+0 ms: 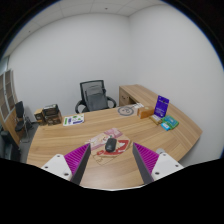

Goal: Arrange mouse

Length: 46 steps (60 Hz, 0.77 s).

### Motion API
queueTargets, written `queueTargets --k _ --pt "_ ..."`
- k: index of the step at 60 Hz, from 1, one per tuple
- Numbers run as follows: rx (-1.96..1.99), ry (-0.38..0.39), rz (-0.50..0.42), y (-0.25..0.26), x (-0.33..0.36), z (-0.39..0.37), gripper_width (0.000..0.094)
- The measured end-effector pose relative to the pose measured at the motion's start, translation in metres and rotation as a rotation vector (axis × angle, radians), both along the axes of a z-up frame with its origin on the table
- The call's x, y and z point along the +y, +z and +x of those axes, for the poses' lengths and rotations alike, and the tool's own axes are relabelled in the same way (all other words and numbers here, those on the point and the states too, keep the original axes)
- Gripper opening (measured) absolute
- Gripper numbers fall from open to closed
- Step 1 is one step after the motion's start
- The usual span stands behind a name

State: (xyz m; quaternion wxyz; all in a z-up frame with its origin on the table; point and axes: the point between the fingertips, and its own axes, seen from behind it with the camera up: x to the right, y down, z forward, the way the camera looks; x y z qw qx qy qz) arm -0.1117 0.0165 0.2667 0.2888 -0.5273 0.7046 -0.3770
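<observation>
A black mouse point(110, 145) lies on a pink and white mouse mat point(107, 146) on the wooden desk point(60, 143). My gripper point(112, 166) is open and empty, held above the desk's near part. The mouse sits just ahead of the fingertips, in line with the gap between them. The magenta pads point(76, 158) show on the inner faces of both fingers.
A black office chair point(94, 96) stands behind the desk. A purple box point(161, 104) and a teal item point(169, 123) sit to the right, a round object point(126, 110) at the back middle, a booklet point(73, 120) and dark boxes point(48, 114) to the left.
</observation>
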Motion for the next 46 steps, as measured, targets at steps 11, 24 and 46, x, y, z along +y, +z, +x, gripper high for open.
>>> queueTargets --k 11,24,46 --pt "0.012 0.015 -0.032 0.025 0.016 -0.085 0.0868" --pt "0.006 0.048 -0.045 0.029 0.028 -0.128 0.0860" --pt "-0.012 0.093 -0.045 0.036 0.042 -0.141 0.0862"
